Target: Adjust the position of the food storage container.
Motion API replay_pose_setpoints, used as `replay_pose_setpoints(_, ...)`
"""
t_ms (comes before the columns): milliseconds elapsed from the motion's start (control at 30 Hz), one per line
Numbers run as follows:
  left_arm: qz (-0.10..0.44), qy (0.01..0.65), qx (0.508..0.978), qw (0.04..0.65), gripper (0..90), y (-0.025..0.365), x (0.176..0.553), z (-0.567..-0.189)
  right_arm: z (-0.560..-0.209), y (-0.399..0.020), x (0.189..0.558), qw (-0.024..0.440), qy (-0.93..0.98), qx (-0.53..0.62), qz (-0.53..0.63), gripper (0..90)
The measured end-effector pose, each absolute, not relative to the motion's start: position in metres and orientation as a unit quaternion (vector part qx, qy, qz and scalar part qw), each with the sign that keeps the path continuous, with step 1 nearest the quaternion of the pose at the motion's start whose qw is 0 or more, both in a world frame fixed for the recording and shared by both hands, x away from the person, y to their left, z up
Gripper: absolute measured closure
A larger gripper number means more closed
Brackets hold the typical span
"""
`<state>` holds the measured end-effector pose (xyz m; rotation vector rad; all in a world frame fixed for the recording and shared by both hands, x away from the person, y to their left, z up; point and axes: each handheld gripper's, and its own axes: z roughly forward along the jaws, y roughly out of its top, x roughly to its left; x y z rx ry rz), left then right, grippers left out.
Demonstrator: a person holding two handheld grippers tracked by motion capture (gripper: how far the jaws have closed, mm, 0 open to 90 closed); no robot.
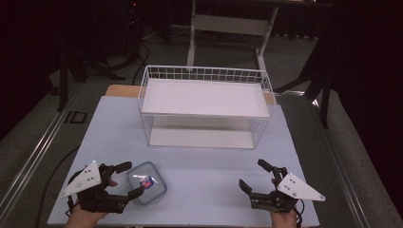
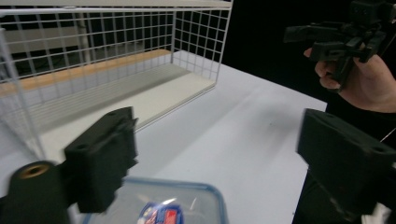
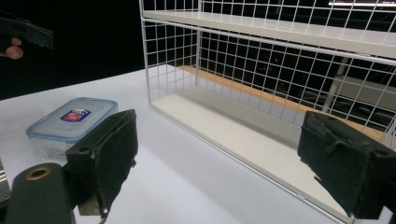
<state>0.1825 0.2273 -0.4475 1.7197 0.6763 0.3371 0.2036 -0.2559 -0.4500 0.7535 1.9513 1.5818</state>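
Observation:
A clear plastic box with a blue-rimmed lid and a small label (image 1: pixel 148 183) lies on the pale table (image 1: pixel 204 166) at the front left. My left gripper (image 1: pixel 131 179) stands open at the box's left end, its jaws spread about that end without pressing on it. In the left gripper view the box (image 2: pixel 168 205) lies low between the wide jaws of the left gripper (image 2: pixel 215 154). At the front right my right gripper (image 1: pixel 253 174) is open with nothing between its jaws. The right gripper view shows the box (image 3: pixel 72 120) far off to the left of the right gripper (image 3: pixel 219 158).
A white wire rack (image 1: pixel 205 107) with an upper shelf and a floor board stands at the middle back of the table; its open side faces me. A desk frame (image 1: pixel 228 28) stands beyond the table. The rack (image 3: pixel 280 93) is close ahead of the right gripper.

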Motion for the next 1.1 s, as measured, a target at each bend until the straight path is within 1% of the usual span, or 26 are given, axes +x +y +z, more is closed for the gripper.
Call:
replay_pose_setpoints(33, 0.146, 0.293, 0.742, 0.586, 16.8, 0.231, 0.182, -0.448, -0.45, -0.256, 0.204, 0.255, 0.719, 0.278, 0.584, 12.0)
replay_pose_setpoints(67, 0.147, 0.297, 0.744, 0.58, 21.0, 0.235, 0.181, -0.45, -0.45, -0.256, 0.204, 0.253, 0.719, 0.277, 0.585, 12.0)
replay_pose_setpoints(100, 0.148, 0.299, 0.746, 0.577, 31.0, 0.239, 0.18, -0.452, -0.45, -0.256, 0.204, 0.251, 0.719, 0.276, 0.586, 12.0)
replay_pose_setpoints(133, 0.149, 0.3, 0.75, 0.57, 36.7, 0.244, 0.179, -0.454, -0.45, -0.256, 0.204, 0.25, 0.72, 0.275, 0.586, 12.0)
replay_pose_setpoints(167, 0.149, 0.301, 0.753, 0.565, 36.7, 0.247, 0.179, -0.456, -0.45, -0.256, 0.204, 0.25, 0.72, 0.275, 0.586, 12.0)
replay_pose_setpoints(200, 0.15, 0.302, 0.759, 0.558, 46.0, 0.251, 0.178, -0.459, -0.45, -0.256, 0.204, 0.249, 0.721, 0.273, 0.586, 12.1)
replay_pose_setpoints(233, 0.149, 0.3, 0.766, 0.549, 46.0, 0.254, 0.177, -0.462, -0.45, -0.256, 0.204, 0.249, 0.721, 0.273, 0.586, 12.1)
replay_pose_setpoints(267, 0.142, 0.302, 0.773, 0.54, 57.2, 0.26, 0.176, -0.469, -0.451, -0.256, 0.205, 0.248, 0.722, 0.272, 0.586, 12.1)
replay_pose_setpoints(333, 0.134, 0.307, 0.779, 0.53, 67.1, 0.264, 0.175, -0.476, -0.451, -0.255, 0.205, 0.246, 0.722, 0.273, 0.586, 12.1)
replay_pose_setpoints(367, 0.134, 0.307, 0.779, 0.53, 71.4, 0.264, 0.175, -0.476, -0.451, -0.255, 0.205, 0.244, 0.722, 0.273, 0.587, 12.1)
replay_pose_setpoints(400, 0.138, 0.318, 0.789, 0.507, 75.2, 0.266, 0.174, -0.483, -0.451, -0.255, 0.205, 0.244, 0.722, 0.272, 0.587, 12.1)
replay_pose_setpoints(433, 0.138, 0.318, 0.789, 0.507, 79.0, 0.266, 0.174, -0.483, -0.451, -0.255, 0.205, 0.243, 0.723, 0.272, 0.587, 12.1)
replay_pose_setpoints(467, 0.136, 0.321, 0.793, 0.499, 79.0, 0.266, 0.174, -0.486, -0.451, -0.255, 0.205, 0.243, 0.723, 0.272, 0.587, 12.1)
replay_pose_setpoints(500, 0.135, 0.319, 0.8, 0.49, 82.7, 0.266, 0.173, -0.489, -0.451, -0.255, 0.205, 0.244, 0.723, 0.271, 0.587, 12.1)
replay_pose_setpoints(533, 0.128, 0.306, 0.816, 0.474, 89.2, 0.265, 0.171, -0.494, -0.451, -0.256, 0.205, 0.244, 0.722, 0.271, 0.588, 12.0)
replay_pose_setpoints(700, 0.115, 0.292, 0.852, 0.419, 90.0, 0.257, 0.173, -0.508, -0.452, -0.256, 0.207, 0.235, 0.722, 0.275, 0.59, 12.1)
replay_pose_setpoints(767, 0.111, 0.287, 0.858, 0.412, 90.0, 0.255, 0.174, -0.51, -0.452, -0.256, 0.207, 0.234, 0.721, 0.275, 0.591, 12.1)
replay_pose_setpoints(800, 0.1, 0.279, 0.871, 0.391, 90.0, 0.25, 0.176, -0.515, -0.452, -0.257, 0.208, 0.232, 0.721, 0.276, 0.592, 12.1)
replay_pose_setpoints(833, 0.1, 0.279, 0.871, 0.391, 90.0, 0.25, 0.176, -0.515, -0.452, -0.257, 0.208, 0.232, 0.721, 0.276, 0.592, 12.1)
replay_pose_setpoints(900, 0.091, 0.268, 0.888, 0.362, 90.0, 0.242, 0.178, -0.52, -0.452, -0.258, 0.208, 0.23, 0.72, 0.278, 0.593, 12.1)
replay_pose_setpoints(1000, 0.091, 0.265, 0.893, 0.352, 90.0, 0.237, 0.181, -0.521, -0.453, -0.258, 0.209, 0.227, 0.721, 0.277, 0.593, 12.8)
replay_pose_setpoints(1100, 0.088, 0.261, 0.893, 0.356, 90.0, 0.233, 0.184, -0.52, -0.453, -0.259, 0.209, 0.225, 0.719, 0.279, 0.595, 12.8)
